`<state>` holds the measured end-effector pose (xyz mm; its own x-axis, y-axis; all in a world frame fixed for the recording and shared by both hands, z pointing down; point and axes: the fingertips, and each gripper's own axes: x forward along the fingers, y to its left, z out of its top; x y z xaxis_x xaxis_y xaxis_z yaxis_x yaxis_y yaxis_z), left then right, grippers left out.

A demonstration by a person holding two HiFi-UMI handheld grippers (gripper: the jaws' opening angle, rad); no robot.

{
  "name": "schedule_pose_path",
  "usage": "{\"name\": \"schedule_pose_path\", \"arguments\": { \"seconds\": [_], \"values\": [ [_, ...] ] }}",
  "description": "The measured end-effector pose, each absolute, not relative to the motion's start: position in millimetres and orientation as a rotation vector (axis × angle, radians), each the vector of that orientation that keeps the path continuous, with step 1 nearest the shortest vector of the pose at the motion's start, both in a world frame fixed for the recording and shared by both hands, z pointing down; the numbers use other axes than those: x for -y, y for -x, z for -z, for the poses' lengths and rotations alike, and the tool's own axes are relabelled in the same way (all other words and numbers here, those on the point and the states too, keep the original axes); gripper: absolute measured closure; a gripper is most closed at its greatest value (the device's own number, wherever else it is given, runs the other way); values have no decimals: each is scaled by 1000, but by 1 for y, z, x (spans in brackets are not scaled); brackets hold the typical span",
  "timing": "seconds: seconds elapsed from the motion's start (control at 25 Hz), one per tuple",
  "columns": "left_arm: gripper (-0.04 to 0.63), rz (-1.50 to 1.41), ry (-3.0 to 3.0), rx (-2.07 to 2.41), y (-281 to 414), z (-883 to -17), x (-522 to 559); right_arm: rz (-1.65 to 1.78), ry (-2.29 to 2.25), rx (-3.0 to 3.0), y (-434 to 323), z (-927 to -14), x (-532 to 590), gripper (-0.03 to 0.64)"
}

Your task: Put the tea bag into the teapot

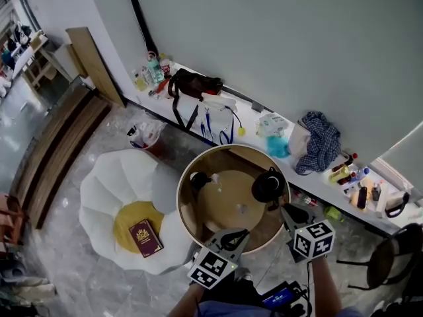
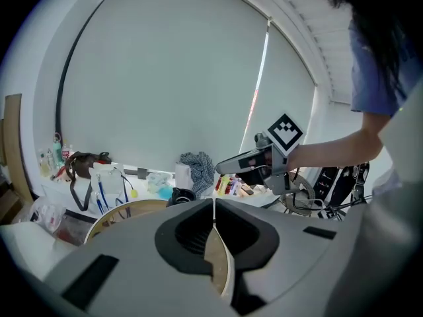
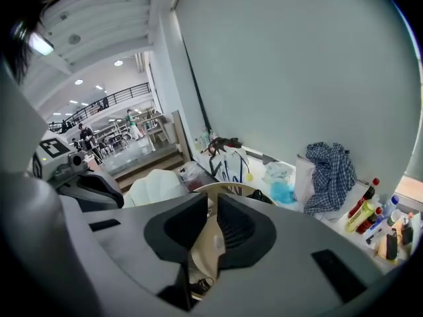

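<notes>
Your teapot [image 1: 268, 185] sits at the right edge of the round surface [image 1: 180, 203] (a chair [image 1: 109, 183] holding a book [image 1: 145, 238] lies left); a ledge [image 1: 248, 114] runs behind.

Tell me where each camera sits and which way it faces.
Head view: on the head, steeply down at table, teapot; shows left gripper, right gripper.
Left gripper view: on it, toward the shelf; shows its fingers, right gripper, arm.
Right gripper view: on it, toward the shelf; shows its fingers, left gripper.
All share the cloth.
</notes>
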<state>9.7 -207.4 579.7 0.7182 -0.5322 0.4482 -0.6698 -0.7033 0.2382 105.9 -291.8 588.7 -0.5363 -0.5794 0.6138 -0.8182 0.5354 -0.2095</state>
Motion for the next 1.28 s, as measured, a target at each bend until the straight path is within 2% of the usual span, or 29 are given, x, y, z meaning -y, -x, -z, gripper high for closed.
{"name": "schedule_pose_path", "arguments": {
  "seconds": [0.48, 1.28],
  "values": [
    [577, -476, -2621, 952, -44, -522, 158, -545, -1208, 2400, -107, -501, 189, 578],
    [577, -428, -2658, 1126, -85, -474, 51, -407, -1189, 2492, -146, -463, 52, 589]
  ]
}}
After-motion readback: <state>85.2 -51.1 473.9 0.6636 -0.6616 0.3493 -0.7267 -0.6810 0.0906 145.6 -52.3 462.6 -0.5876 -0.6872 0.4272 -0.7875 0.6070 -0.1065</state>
